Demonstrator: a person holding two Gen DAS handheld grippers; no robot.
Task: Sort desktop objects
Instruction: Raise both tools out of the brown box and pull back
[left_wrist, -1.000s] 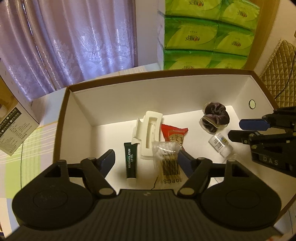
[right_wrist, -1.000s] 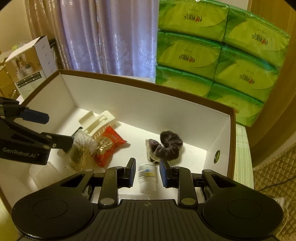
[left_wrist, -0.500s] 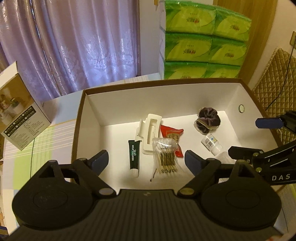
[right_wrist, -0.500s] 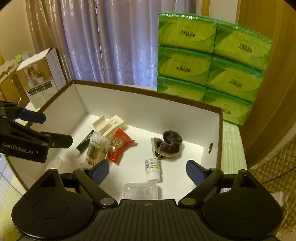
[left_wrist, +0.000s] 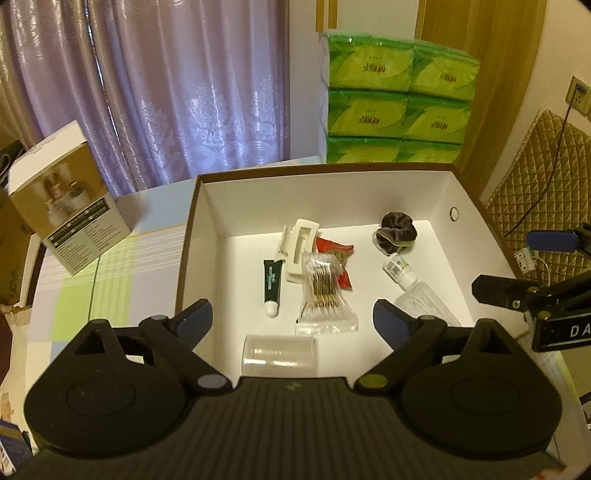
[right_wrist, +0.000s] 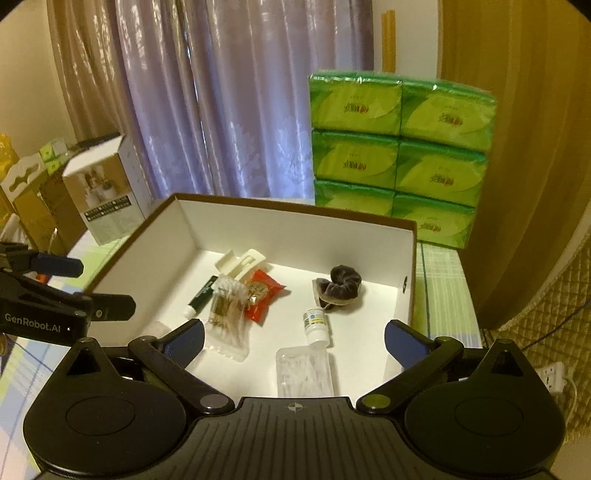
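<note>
A brown-rimmed box (left_wrist: 325, 170) (right_wrist: 295, 206) with a white inside holds the sorted items. In it lie a green tube (left_wrist: 272, 286) (right_wrist: 201, 295), a white claw clip (left_wrist: 298, 245) (right_wrist: 242, 264), a red snack packet (left_wrist: 338, 258) (right_wrist: 262, 293), a cotton swab pack (left_wrist: 325, 295) (right_wrist: 227, 314), a purple scrunchie (left_wrist: 397, 229) (right_wrist: 340, 284), a small white bottle (left_wrist: 399, 271) (right_wrist: 316, 325) and a clear plastic case (left_wrist: 424, 306) (right_wrist: 304, 371). A clear tub (left_wrist: 279, 350) lies at the near edge. My left gripper (left_wrist: 291, 321) (right_wrist: 88, 286) and right gripper (right_wrist: 294, 339) (left_wrist: 517, 264) hover open and empty above the box's near side.
Stacked green tissue packs (left_wrist: 399, 99) (right_wrist: 399, 147) stand behind the box. A white and gold carton (left_wrist: 66, 203) (right_wrist: 107, 195) sits at the left on the checked tablecloth (left_wrist: 110, 266). A quilted gold surface (left_wrist: 546, 177) and a power strip (right_wrist: 550, 373) are at the right.
The right gripper opened from around the small white bottle, which now lies in the box. Both grippers have drawn back and upward away from the box.
</note>
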